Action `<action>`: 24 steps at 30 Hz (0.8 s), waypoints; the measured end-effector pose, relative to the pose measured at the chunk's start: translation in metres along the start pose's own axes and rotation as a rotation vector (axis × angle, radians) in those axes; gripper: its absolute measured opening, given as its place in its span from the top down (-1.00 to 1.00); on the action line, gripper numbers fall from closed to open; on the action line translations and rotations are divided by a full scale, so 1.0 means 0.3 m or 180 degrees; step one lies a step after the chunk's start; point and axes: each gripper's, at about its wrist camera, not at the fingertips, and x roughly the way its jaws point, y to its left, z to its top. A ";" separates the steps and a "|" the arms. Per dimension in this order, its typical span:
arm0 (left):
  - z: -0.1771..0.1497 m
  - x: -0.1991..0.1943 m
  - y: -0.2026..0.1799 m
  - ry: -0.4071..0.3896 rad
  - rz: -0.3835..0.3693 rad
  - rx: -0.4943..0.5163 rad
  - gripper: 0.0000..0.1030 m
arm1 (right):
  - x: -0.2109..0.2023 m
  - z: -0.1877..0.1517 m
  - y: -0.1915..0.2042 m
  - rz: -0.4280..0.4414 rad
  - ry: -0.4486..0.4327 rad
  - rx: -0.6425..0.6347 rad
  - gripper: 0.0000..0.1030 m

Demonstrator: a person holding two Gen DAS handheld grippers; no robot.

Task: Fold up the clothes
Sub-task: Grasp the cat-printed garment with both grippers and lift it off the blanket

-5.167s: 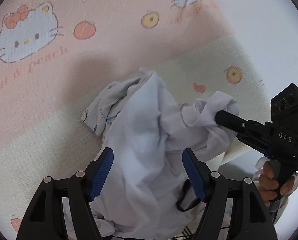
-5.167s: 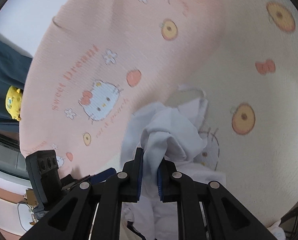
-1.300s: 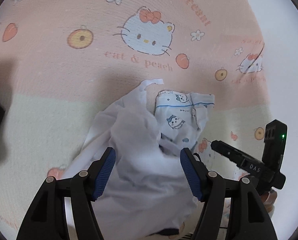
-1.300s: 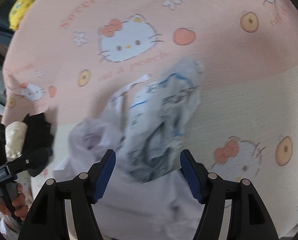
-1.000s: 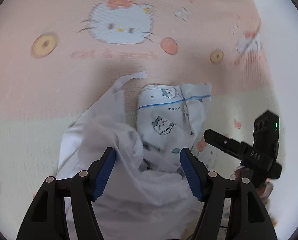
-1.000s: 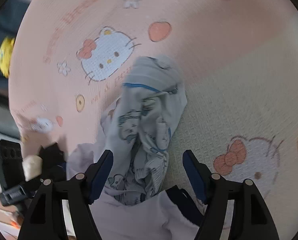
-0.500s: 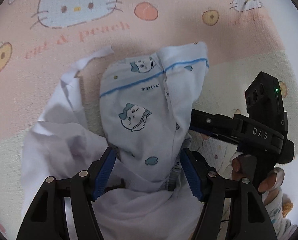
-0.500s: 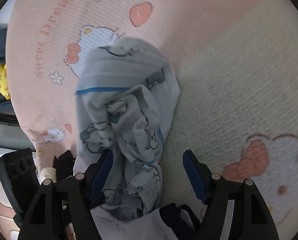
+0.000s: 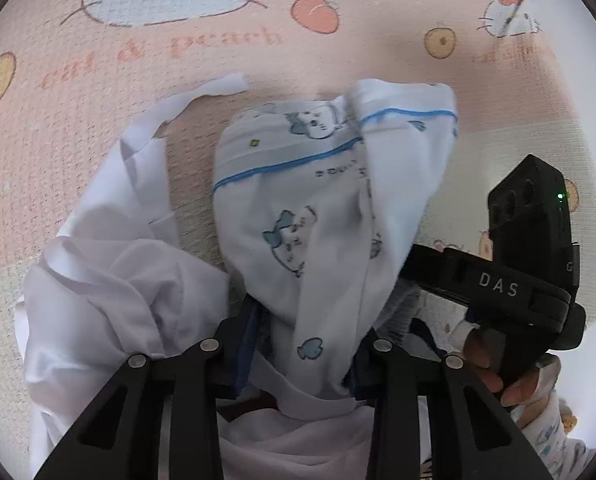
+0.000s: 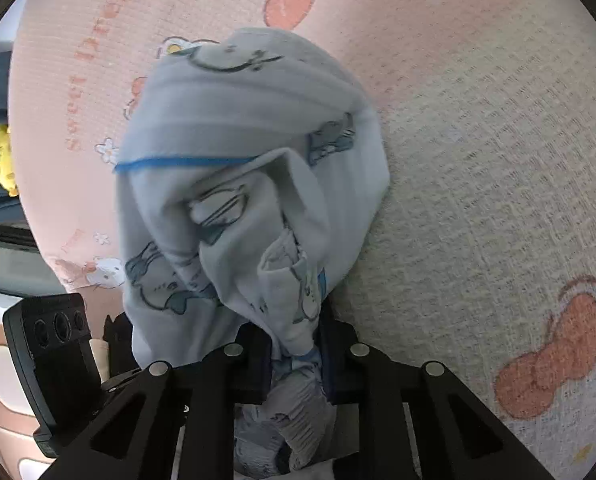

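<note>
Two hand-held grippers are clamped on one garment. The left hand-held gripper (image 9: 298, 340) has just been closing, and its blue-padded jaws now pinch a bunched fold of the printed garment (image 9: 326, 208), a white piece with small cartoon figures and a thin blue line running across it. The right hand-held gripper (image 10: 296, 352) has likewise just been closing; its jaws squeeze a gathered wad of the same printed cloth (image 10: 250, 184), which hangs forward from the grip in loose folds and fills the middle of the right wrist view.

The printed garment lies on a mat (image 9: 78, 128) with pink and cream bands, printed with a cartoon cat face, peaches and lettering. In the left wrist view its far end reaches the border between the pink and cream bands.

Just beside it, on the left of that view, is a plain white garment (image 9: 110, 280), crumpled, with one narrow strip reaching out over the pink band. Its cloth also passes beneath the left gripper's arms; whether it is caught in the jaws cannot be told.

A person's hand (image 9: 494, 368) grips the handle of the right device at the right edge of the left wrist view, with a printed sleeve (image 9: 554, 436) below it.
</note>
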 end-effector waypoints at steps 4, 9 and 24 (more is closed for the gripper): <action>0.015 -0.025 -0.059 -0.0058 -0.0059 0.0144 0.38 | -0.009 -0.005 0.040 0.0177 0.0000 -0.0090 0.72; 0.047 -0.066 -0.160 -0.0125 -0.0034 0.0371 0.38 | -0.072 -0.007 0.085 0.0396 -0.0134 -0.0182 0.72; 0.162 -0.129 -0.677 -0.0423 -0.0469 0.1046 0.38 | -0.566 -0.001 0.027 0.0609 -0.1116 -0.0118 0.72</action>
